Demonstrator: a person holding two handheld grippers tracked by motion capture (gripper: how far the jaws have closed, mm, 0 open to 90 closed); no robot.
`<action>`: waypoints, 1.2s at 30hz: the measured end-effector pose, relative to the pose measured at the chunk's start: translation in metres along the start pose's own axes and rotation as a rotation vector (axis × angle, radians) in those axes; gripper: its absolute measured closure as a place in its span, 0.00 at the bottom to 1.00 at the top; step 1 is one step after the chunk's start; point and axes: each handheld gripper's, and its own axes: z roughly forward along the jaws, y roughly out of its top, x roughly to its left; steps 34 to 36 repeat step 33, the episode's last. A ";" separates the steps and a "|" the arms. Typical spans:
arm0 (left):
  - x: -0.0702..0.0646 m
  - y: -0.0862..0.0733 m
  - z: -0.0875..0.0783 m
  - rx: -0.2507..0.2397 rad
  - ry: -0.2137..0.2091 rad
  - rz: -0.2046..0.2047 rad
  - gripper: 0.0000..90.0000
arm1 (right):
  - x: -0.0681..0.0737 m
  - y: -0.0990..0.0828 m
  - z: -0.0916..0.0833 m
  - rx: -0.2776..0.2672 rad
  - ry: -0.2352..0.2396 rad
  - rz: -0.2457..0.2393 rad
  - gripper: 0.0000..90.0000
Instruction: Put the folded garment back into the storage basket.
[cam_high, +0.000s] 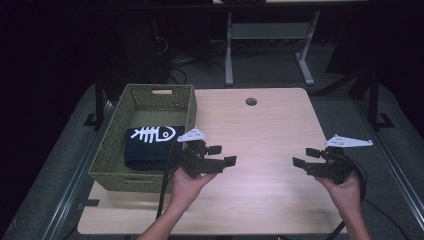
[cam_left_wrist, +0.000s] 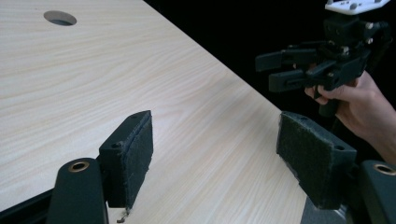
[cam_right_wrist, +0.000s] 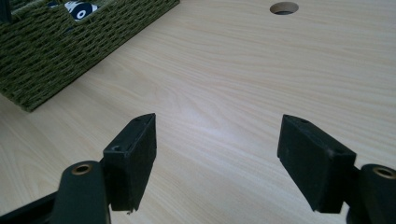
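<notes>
Black hand-held grippers (cam_high: 222, 155), grey plates (cam_high: 193, 134)

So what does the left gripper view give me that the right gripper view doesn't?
Left gripper view: the right claw, open and empty, held in a hand past the table's edge. Right gripper view: the green basket on the table, with a bit of the dark cloth and its white print inside. Both: a pair of open jaws with nothing between them, the bare wooden table and the round hole in it.
</notes>
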 end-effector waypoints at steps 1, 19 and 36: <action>0.000 -0.002 0.000 -0.001 -0.002 0.000 0.30 | 0.000 -0.002 0.000 -0.001 0.001 0.002 0.31; -0.014 -0.057 0.004 0.021 0.001 0.068 0.28 | 0.008 -0.038 -0.001 0.008 -0.036 0.005 0.30; -0.027 -0.096 -0.016 0.002 -0.029 0.188 0.26 | 0.039 -0.069 -0.005 -0.045 -0.070 -0.059 0.27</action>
